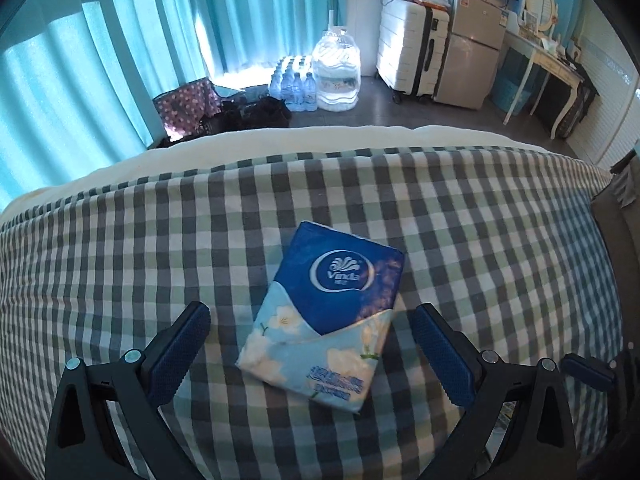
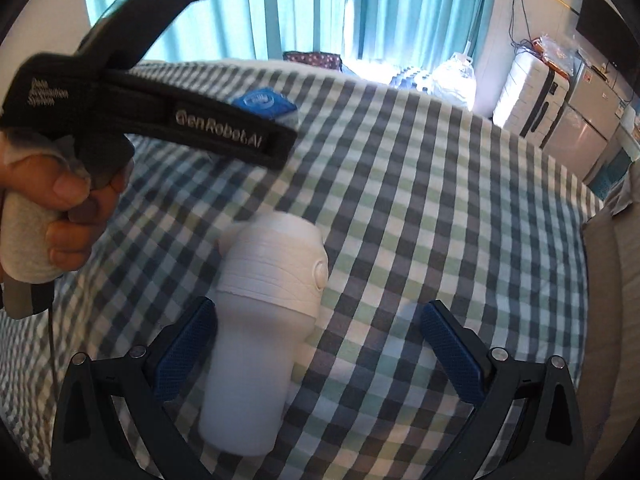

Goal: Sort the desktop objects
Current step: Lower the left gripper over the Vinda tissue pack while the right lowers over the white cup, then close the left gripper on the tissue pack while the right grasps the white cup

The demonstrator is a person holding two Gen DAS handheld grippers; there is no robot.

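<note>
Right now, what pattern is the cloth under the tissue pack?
The cloth is a grey, white and pale-green check, clearest in the left wrist view.

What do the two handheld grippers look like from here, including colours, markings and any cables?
Both the left gripper and right gripper have black angular frames with silver pivot bolts and blue, dimpled finger pads. The right wrist view shows the left unit's black body printed "GenRobot.AI" in white, with smaller blurred white text. A white cloth wraps its handle, and a dark cable hangs below.

Both tongs gape wide — left tongs [image 1: 310,344], right tongs [image 2: 320,340] — angled downward.
</note>
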